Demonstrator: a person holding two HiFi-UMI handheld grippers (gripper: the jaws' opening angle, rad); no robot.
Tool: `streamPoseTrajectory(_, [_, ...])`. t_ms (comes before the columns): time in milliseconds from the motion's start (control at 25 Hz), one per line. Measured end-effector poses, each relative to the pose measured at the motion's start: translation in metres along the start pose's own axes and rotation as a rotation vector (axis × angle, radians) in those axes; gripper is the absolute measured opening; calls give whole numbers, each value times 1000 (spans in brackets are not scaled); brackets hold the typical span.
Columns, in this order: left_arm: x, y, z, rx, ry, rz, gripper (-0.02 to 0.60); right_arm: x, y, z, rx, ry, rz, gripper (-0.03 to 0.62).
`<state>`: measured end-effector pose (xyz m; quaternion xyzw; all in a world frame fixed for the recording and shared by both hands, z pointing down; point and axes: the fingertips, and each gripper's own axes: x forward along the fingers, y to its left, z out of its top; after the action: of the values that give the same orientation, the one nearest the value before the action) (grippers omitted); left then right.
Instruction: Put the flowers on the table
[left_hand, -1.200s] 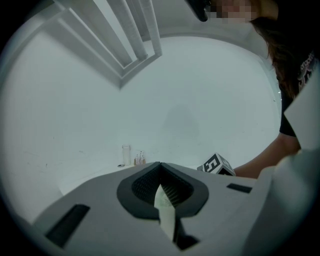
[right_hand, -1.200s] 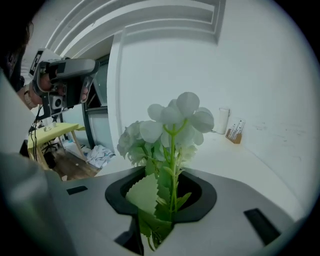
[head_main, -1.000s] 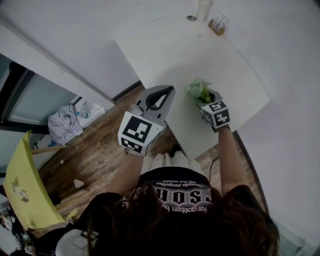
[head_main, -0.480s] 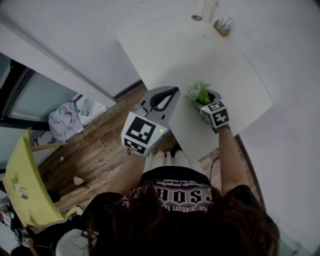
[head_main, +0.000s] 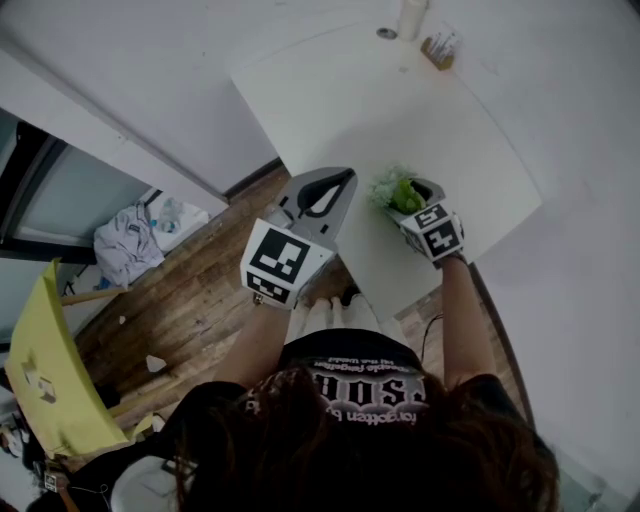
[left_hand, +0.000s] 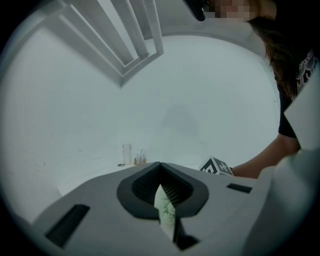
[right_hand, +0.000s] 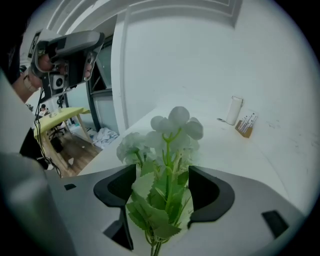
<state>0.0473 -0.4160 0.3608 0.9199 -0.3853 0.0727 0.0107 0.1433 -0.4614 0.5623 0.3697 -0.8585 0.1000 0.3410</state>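
A bunch of white flowers (head_main: 393, 187) with green leaves rests at the near edge of the white table (head_main: 400, 110). My right gripper (head_main: 412, 196) is around the stems. Its jaws have just been opening and now stand wide. In the right gripper view the flowers (right_hand: 170, 127) rise between the two black pads of the right gripper (right_hand: 162, 175), and only leaves brush them. My left gripper (head_main: 338, 180) hovers left of the flowers, over the table's edge. In the left gripper view the left gripper (left_hand: 159, 166) is shut on a small pale leaf scrap (left_hand: 164, 207).
A white cup (head_main: 410, 18) and a small brown holder (head_main: 438, 48) stand at the table's far end, by the wall. Below the table on the left are a wooden floor (head_main: 190, 300), a heap of clothes (head_main: 125, 245) and a yellow chair (head_main: 40, 370).
The right gripper's marker cube has rolled slightly and its jaws have spread around the flowers, which stay at the table's edge. The left gripper has kept still.
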Motion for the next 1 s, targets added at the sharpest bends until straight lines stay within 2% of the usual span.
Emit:
streamPoseTrajectory(80, [-2,-1,1,0,-4,-3,0,-2,5,-8,-8,29,3,334])
streamPoseTrajectory(280, [-8,-6,4,2,-15,-11,0,-11,15,-15,8,16,4,365])
streamPoseTrajectory(560, [-15,-14,8,6,-28,-26,0,-36,18,7,50,-131,-17,364])
streamPoseTrajectory(720, [-20,-19,11,15,-38,-37,0,-49,25,16,60,-180,-16,364])
streamPoseTrajectory(1000, [-35,-29,16,25,-49,-62,0,-86,33,40,86,-286,-79,362])
